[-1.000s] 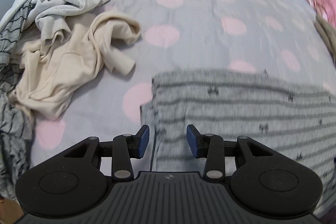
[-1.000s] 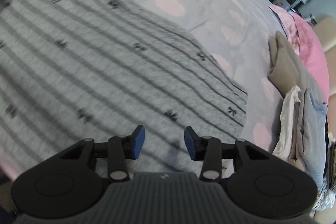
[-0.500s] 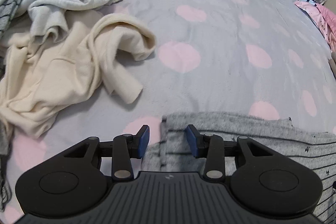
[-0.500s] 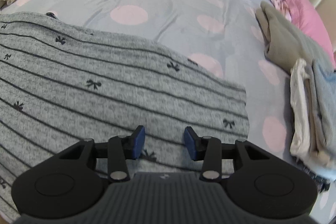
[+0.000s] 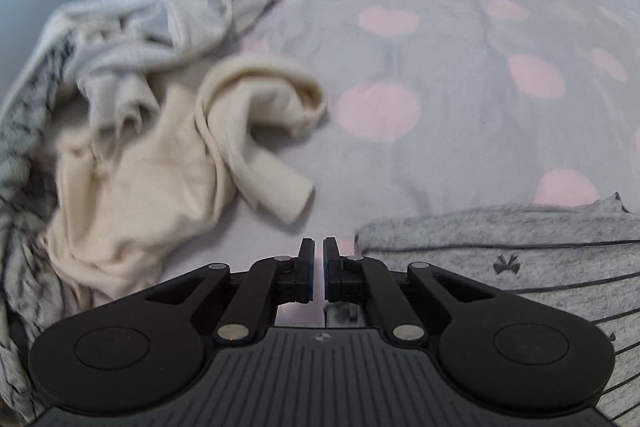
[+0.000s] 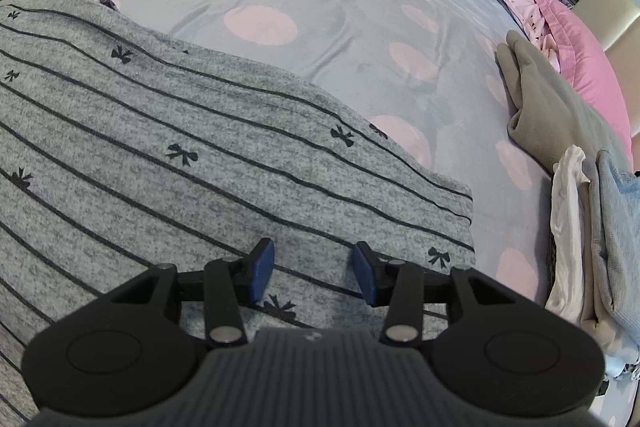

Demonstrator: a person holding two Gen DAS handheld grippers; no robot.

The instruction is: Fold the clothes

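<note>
Left wrist view: left tool has closed, apparently pinching the gray top's corner, lower right of frame. Right tool gapes empty above its hem, bottom centre; lifting now could drag it lopsided.

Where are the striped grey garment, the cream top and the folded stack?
striped grey garment (image 6: 200,155): right wrist view, mid-panel.
cream top (image 5: 160,187): left wrist view, crumpled body.
folded stack (image 6: 608,227): right wrist view, grey top layer.

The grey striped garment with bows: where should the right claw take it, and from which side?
Take the grey striped garment at its near right corner, coming in from the bedsheet on the right. There the hem lies flat with free edges, so one finger could probably slide beneath.
</note>
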